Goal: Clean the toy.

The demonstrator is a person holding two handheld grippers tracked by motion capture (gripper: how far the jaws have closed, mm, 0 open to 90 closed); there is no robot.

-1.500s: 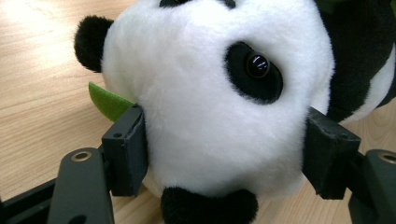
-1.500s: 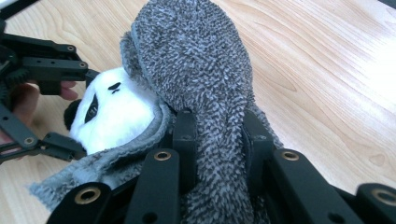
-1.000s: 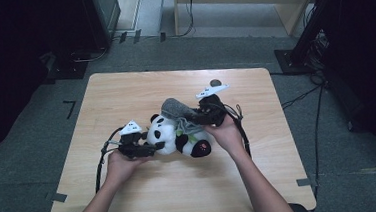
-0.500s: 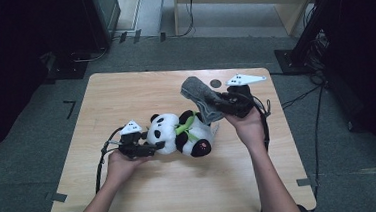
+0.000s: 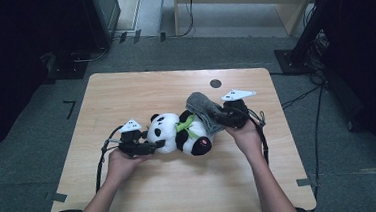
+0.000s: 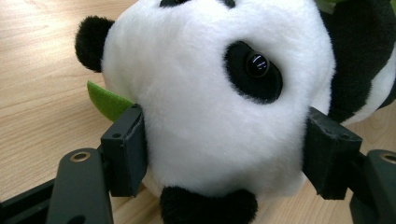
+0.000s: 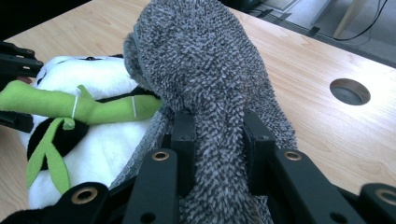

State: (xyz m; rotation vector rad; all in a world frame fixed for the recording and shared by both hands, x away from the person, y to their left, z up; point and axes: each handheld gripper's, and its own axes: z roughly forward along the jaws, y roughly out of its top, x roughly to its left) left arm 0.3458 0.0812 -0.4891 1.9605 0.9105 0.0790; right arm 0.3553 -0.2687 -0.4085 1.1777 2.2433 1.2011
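While the left hand-held gripper (image 5: 151, 147) has its jaws spread wide around the panda's (image 5: 178, 132) head, the pads are pressed into the white fur on both sides, so it's basically clamping the toy in place. You can see it best in the left gripper view, where the head (image 6: 219, 102) bulges out between the two black pads and squashes a bit where they bite. My guess is that grip is just there to anchor things so the toy doesn't slide around on the tabletop (image 5: 139, 89).

The right hand-held gripper (image 5: 222, 116) is doing the actual work. Its jaws are nearly together, pinching a fold of the fuzzy grey cloth (image 5: 202, 109), and they've just eased apart a tiny bit with the cloth between them. In the right gripper view the cloth (image 7: 210, 79) runs up from between the pads and drapes forward over the panda's belly, right above the green bamboo stalk (image 7: 93, 108) it's hugging. Holding it by one end like that lets the rest hang loose, which looks handy for dragging it over the toy, either to wipe it or cover it.

The panda is lying on its side near the middle of the tabletop, head toward the left hand, feet toward the right. There's also a round hole (image 5: 215, 83) in the tabletop behind the cloth, well apart from everything.
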